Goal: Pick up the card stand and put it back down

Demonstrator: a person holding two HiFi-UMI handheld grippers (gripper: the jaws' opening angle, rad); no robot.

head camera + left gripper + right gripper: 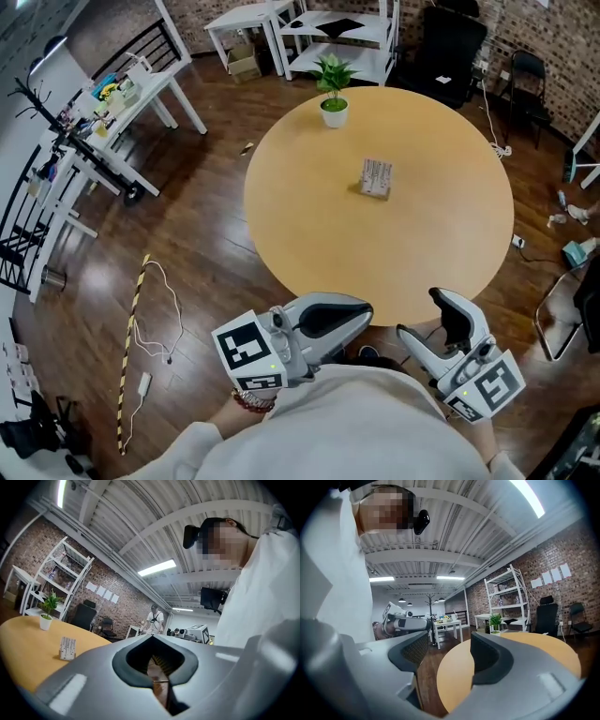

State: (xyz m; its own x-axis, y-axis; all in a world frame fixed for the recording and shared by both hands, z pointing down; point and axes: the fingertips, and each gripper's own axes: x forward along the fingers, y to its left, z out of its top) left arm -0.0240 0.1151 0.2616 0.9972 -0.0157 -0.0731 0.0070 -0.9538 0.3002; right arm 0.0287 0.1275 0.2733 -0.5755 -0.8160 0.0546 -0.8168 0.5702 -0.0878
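Note:
The card stand [376, 178], a small pale rack of upright slots, stands near the middle of the round wooden table [309, 244]. In the left gripper view the card stand [67, 648] sits far off to the left on the table [23, 644]. Both grippers hang close to my body at the table's near edge, well short of the stand. My left gripper [361, 314] [153, 637] has its jaws together with nothing in them. My right gripper [424, 317] [447, 641] is open and empty, with only table [454, 677] and floor seen between its pads.
A potted plant [334, 89] [47, 611] [495, 622] stands at the table's far edge. White shelves [342, 37] and a black office chair [450, 47] lie beyond it, white tables [122, 103] stand to the left, and a cable [159, 323] trails on the wooden floor.

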